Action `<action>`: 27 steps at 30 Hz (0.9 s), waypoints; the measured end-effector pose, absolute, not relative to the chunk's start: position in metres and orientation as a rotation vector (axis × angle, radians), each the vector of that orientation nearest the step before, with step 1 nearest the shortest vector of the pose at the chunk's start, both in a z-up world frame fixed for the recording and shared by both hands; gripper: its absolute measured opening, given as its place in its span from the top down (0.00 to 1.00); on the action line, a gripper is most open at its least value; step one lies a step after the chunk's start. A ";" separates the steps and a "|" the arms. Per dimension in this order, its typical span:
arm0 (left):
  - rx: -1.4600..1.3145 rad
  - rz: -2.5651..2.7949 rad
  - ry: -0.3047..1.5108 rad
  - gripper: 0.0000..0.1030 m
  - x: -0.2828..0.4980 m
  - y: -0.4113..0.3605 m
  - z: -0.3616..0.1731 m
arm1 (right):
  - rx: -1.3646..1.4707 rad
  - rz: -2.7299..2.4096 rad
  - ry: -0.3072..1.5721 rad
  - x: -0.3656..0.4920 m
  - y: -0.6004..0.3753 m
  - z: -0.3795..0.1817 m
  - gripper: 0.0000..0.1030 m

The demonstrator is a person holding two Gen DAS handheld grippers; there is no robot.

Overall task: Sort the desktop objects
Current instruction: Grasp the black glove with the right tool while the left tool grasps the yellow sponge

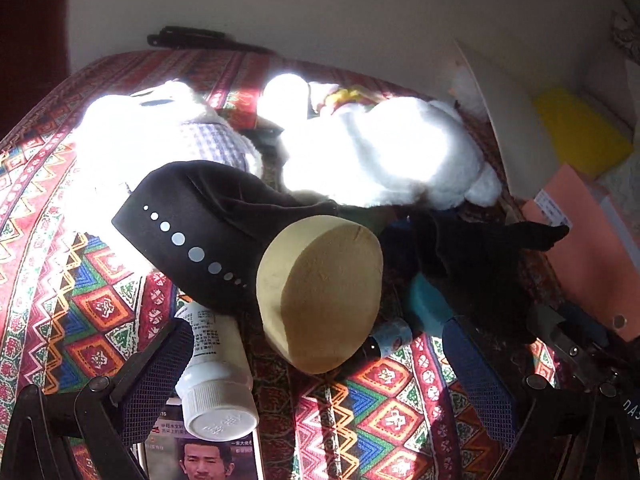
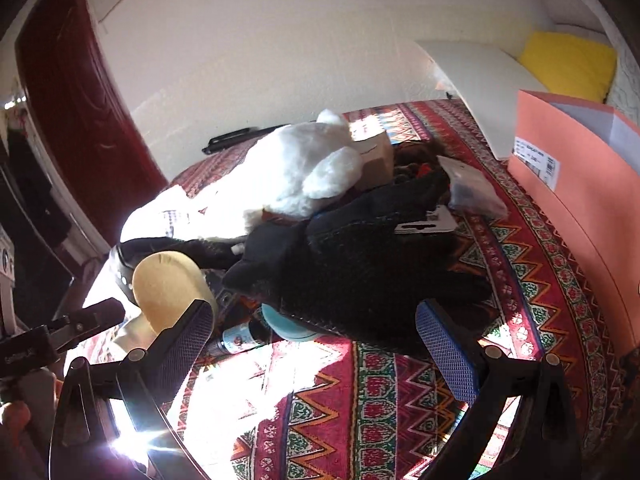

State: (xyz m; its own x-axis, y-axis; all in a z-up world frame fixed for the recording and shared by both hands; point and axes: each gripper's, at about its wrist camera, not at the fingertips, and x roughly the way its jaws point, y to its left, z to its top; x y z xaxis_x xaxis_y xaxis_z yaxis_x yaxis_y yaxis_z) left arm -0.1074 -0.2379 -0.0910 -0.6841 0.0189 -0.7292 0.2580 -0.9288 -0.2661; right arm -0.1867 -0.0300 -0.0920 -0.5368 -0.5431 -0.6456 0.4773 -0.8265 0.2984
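Left gripper (image 1: 316,364) fingers spread wide, holding nothing, hovering low over the counter (image 1: 100,304) with its patterned red cloth. Right gripper (image 2: 316,356) same state: fingers apart, empty, blue pads facing each other over the cloth.

Clutter sits in one pile, mid-counter:
- Tan wooden block (image 1: 324,292) with a rounded end, leaning on a black band with a row of silver dots (image 1: 188,240) — the band wraps behind it.
- White plastic bottle (image 1: 216,380) lying on its side, cap toward the left camera, just inside the left gripper's left finger; its cap end rests on a phone (image 1: 200,456) with a lit screen.
- Small dark bottle with a blue label (image 1: 388,340) lying beside the block's lower edge.
- Black cloth (image 2: 360,276) heaped to the right of the block, draped over a teal round thing (image 2: 288,328) — probably a lid or tub, mostly hidden.
- Two white plush toys (image 1: 380,152) behind the pile, blown out by sunlight; detail is lost.
- Small cardboard box (image 2: 376,152) and a clear plastic packet (image 2: 472,188) further back in the right view.

Orange folder (image 2: 580,216) stands along the counter's right edge, white curved panel (image 2: 480,92) behind it, yellow cushion (image 2: 568,64) beyond that. Black pen-like item (image 2: 236,136) at the far edge by the wall.
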 end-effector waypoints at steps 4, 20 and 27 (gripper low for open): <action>1.300 -2.724 0.504 0.02 -0.130 -0.223 -0.104 | 1.157 -2.290 -0.075 -0.193 -0.038 -0.110 0.04; 1.437 -2.625 0.490 0.27 -0.193 -0.220 -0.135 | 1.246 -2.321 -0.406 -0.271 -0.001 -0.116 0.23; 1.387 -2.782 0.561 0.27 -0.171 -0.202 -0.111 | 1.331 -2.212 -0.589 -0.312 0.002 -0.133 0.72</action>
